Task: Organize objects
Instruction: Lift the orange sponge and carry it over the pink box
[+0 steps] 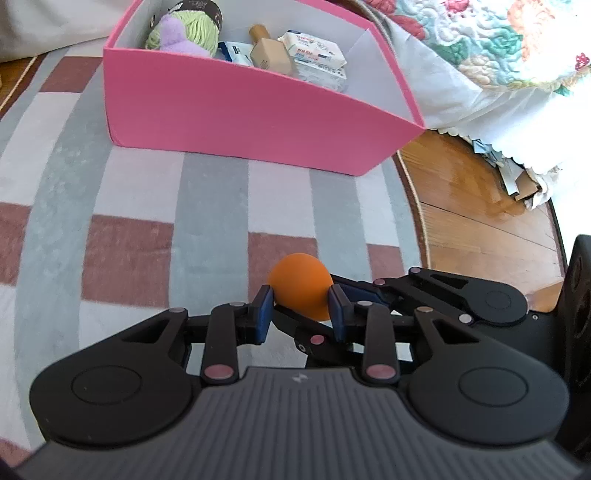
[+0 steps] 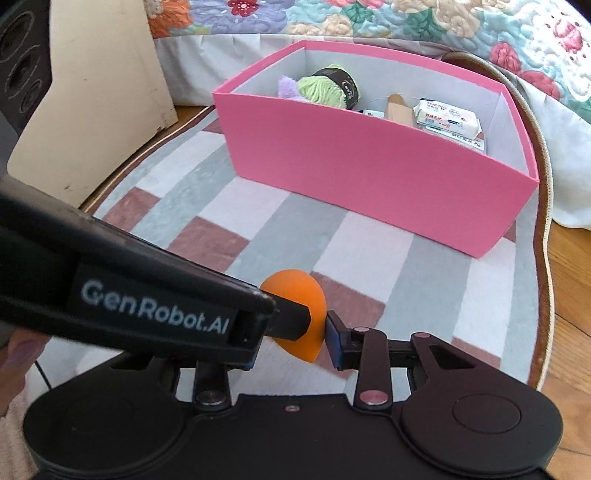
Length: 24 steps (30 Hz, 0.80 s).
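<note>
An orange egg-shaped sponge [image 1: 298,281] hangs just above the striped rug. My left gripper [image 1: 301,307] is shut on it, a blue pad on each side. My right gripper [image 2: 295,345] grips the same sponge [image 2: 295,295] from a crossing angle. Its right pad [image 2: 333,341] presses the sponge; its left finger is hidden behind the left gripper's lettered housing [image 2: 147,308]. The right gripper's linkage [image 1: 447,295] shows in the left wrist view. Beyond stands the pink box [image 1: 240,110] [image 2: 369,173], which holds green yarn [image 1: 197,31], a beige bottle [image 1: 269,51] and wipe packs [image 1: 317,51].
A striped grey, white and maroon rug [image 1: 129,206] lies under everything, with wooden floor [image 1: 465,192] past its right edge. A quilted bed cover [image 1: 498,48] hangs behind the box. A cream panel [image 2: 92,96] and a dark speaker [image 2: 20,55] stand at the left.
</note>
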Each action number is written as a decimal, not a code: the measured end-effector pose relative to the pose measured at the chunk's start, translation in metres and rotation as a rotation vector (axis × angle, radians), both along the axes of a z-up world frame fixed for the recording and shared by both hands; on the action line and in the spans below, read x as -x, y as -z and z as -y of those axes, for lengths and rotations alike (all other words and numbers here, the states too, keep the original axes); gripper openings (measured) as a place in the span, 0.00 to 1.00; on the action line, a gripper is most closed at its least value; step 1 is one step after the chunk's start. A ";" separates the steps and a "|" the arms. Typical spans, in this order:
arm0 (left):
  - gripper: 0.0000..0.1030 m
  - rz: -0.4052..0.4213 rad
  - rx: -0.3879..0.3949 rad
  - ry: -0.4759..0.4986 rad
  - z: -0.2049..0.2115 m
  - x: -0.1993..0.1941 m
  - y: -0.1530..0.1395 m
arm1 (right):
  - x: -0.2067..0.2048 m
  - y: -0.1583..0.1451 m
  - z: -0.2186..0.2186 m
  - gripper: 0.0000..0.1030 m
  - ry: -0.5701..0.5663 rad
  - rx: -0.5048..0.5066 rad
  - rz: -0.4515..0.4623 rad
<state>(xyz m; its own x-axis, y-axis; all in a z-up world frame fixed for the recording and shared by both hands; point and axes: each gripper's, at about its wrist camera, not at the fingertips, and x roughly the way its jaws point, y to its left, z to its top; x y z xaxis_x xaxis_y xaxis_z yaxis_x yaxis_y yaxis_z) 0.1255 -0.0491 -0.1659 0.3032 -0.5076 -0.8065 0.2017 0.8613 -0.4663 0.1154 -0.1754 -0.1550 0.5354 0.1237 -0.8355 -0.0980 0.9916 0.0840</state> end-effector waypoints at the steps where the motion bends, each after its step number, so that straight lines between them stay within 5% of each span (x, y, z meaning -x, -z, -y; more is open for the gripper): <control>1: 0.30 -0.001 0.000 -0.001 0.000 0.003 -0.004 | 0.001 -0.004 0.000 0.39 -0.003 -0.006 -0.007; 12: 0.30 -0.002 0.036 -0.017 -0.008 0.027 -0.061 | 0.040 -0.060 -0.011 0.39 -0.051 -0.011 -0.035; 24: 0.30 0.138 0.026 0.010 -0.013 0.032 -0.143 | 0.039 -0.130 -0.013 0.39 -0.076 -0.018 0.045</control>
